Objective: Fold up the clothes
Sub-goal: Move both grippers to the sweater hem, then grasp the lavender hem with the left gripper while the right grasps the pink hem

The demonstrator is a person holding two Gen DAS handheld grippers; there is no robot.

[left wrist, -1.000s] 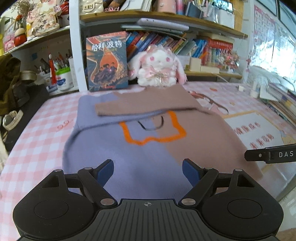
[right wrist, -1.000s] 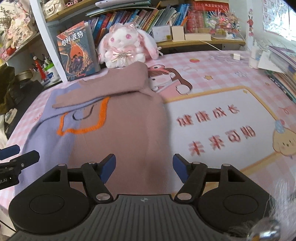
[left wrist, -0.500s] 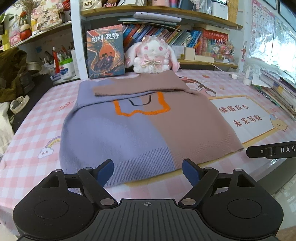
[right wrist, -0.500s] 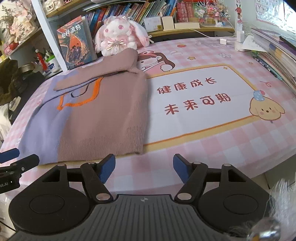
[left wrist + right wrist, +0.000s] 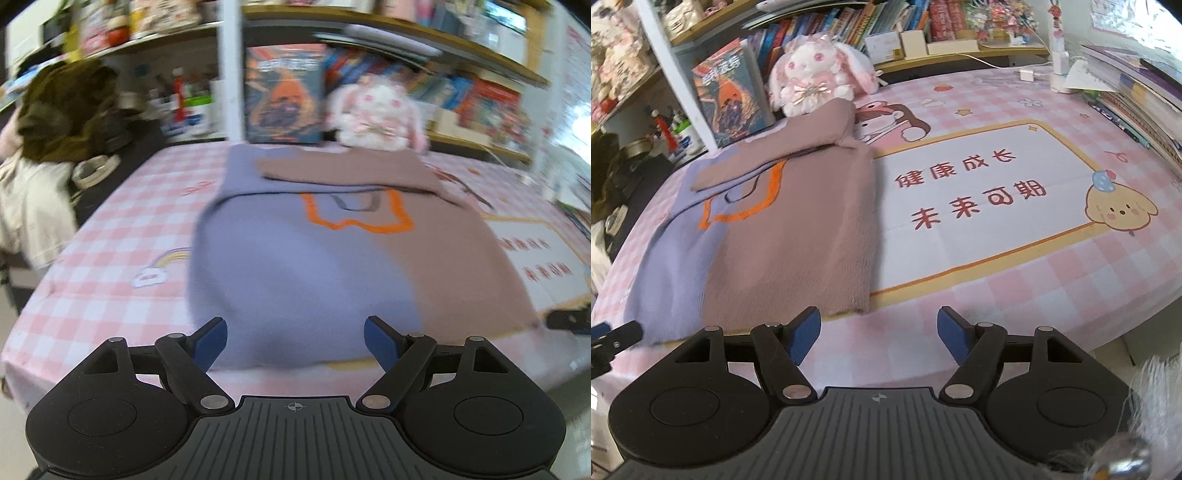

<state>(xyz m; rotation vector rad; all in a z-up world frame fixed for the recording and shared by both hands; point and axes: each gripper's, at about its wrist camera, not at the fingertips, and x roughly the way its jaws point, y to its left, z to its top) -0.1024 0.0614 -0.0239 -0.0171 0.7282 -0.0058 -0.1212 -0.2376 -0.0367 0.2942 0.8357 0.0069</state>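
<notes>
— Hovering over the near table edge, is that where both claws are sitting?

— Yes. The left gripper (image 5: pixel 295 341) is pointing forward along the table with its blue-tipped fingers spread wide and nothing between them. The sweater (image 5: pixel 332 258) is lying flat just ahead of it, its lavender half filling the gap between the tips and its hem running right in front of them.

— And the other one?

— The right gripper (image 5: pixel 879 338) is also gaping apart and gripping nothing. It is levelled at the pink checked tablecloth (image 5: pixel 1052 288); the sweater (image 5: pixel 783 229) is lying ahead and to the left of it, with the mauve corner of the hem just beyond the left fingertip (image 5: pixel 805 334).

— How is the garment lying?

— One mauve sleeve (image 5: pixel 783 147) is folded across the chest, above the orange outline. Farther ahead of both claws, a plush rabbit (image 5: pixel 816 81) is sitting beside an upright book (image 5: pixel 733 99) at the sweater's far end.

— Is the left view sharp?

— No, it is smearing badly, so fine detail there is unclear.
</notes>
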